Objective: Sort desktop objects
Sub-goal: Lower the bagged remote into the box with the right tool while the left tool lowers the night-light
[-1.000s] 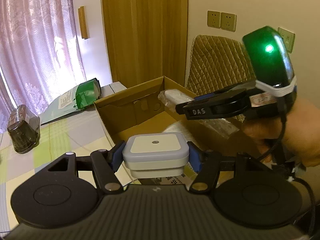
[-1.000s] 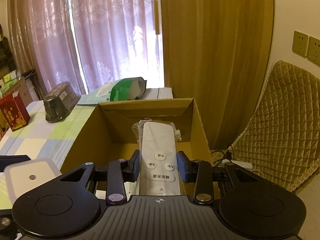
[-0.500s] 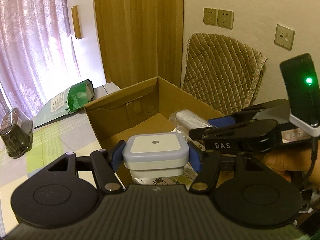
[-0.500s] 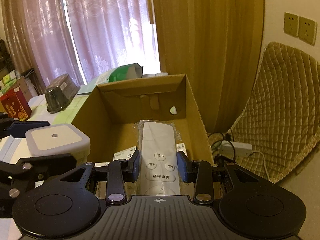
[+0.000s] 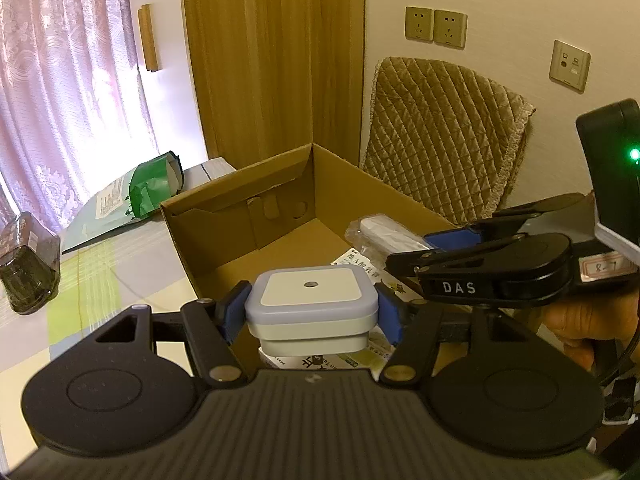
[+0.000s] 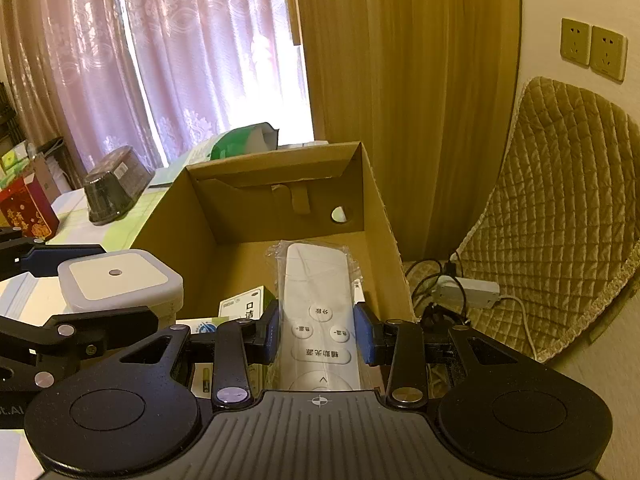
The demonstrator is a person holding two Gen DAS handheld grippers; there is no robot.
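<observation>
Inside, the cardboard box (image 6: pixel 384 216) holds printed packets (image 6: pixel 244 308) — bagged remote (image 6: pixel 316 300) above.

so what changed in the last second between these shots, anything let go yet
Nothing let go. The right tongs carried the plastic-wrapped white remote forward and down, from above the open brown cardboard box to inside it. The left tongs brought the square white night light closer, over the box's near edge. Both grips stayed shut; the table items stayed put.
</observation>
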